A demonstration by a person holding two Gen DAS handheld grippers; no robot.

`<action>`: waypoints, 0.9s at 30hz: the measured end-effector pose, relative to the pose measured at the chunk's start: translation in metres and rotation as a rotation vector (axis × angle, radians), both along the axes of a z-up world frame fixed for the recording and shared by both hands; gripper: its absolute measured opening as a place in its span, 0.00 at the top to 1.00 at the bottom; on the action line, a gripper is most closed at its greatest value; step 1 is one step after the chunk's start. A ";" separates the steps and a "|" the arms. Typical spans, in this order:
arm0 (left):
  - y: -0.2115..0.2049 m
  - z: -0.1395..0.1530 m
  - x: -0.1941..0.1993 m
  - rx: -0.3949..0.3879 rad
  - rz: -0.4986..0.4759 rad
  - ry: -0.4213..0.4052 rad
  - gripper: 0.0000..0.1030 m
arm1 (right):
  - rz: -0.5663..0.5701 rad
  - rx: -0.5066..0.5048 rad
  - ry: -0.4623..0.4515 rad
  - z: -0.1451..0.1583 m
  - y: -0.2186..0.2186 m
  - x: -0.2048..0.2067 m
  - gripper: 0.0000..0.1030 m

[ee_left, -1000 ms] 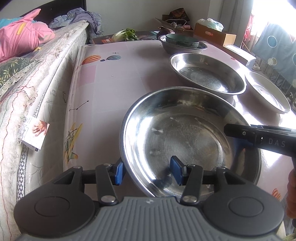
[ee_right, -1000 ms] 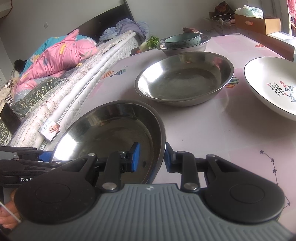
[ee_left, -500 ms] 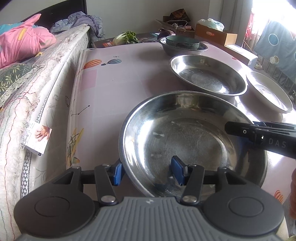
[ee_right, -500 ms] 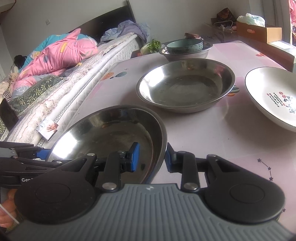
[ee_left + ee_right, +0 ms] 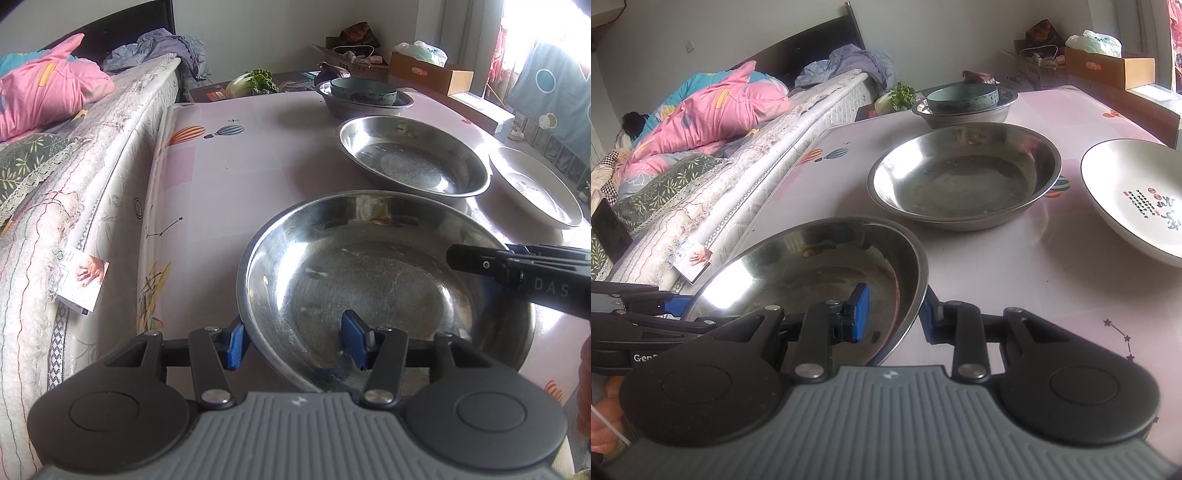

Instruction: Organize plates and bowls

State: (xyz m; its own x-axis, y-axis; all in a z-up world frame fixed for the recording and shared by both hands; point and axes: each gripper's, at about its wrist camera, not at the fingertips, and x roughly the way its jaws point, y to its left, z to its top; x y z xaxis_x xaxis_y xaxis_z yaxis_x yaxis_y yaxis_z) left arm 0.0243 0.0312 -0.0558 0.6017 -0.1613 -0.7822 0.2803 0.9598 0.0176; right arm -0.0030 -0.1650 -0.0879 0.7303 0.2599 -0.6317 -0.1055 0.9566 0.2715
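Observation:
A steel plate (image 5: 384, 280) is held above the pink table (image 5: 240, 177) by both grippers. My left gripper (image 5: 295, 341) is shut on its near rim, one blue pad inside and one outside. My right gripper (image 5: 892, 314) is shut on its right rim; the plate also shows in the right wrist view (image 5: 812, 266). A second steel plate (image 5: 412, 155) lies on the table just beyond, also in the right wrist view (image 5: 964, 173). A white plate (image 5: 535, 184) lies to its right. A teal bowl (image 5: 364, 90) sits in a steel bowl (image 5: 365, 105) at the far edge.
A bed (image 5: 74, 177) with a pink quilt (image 5: 44, 92) runs along the table's left side. Cardboard boxes (image 5: 430, 72) and vegetables (image 5: 255, 81) stand behind the table. A window with hanging cloth (image 5: 554, 81) is at right.
The held steel plate has risen a little and moved toward the second steel plate, with both grippers still on its rim.

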 end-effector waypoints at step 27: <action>0.003 0.012 -0.008 -0.006 0.000 -0.034 0.49 | 0.023 -0.005 -0.035 0.009 0.004 -0.005 0.72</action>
State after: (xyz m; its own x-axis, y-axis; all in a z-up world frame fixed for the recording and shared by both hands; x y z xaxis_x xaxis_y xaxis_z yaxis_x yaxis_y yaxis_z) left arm 0.0161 0.0341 -0.0442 0.6281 -0.1664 -0.7602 0.2798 0.9598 0.0211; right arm -0.0083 -0.1614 -0.0790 0.7457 0.2741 -0.6073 -0.1370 0.9551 0.2628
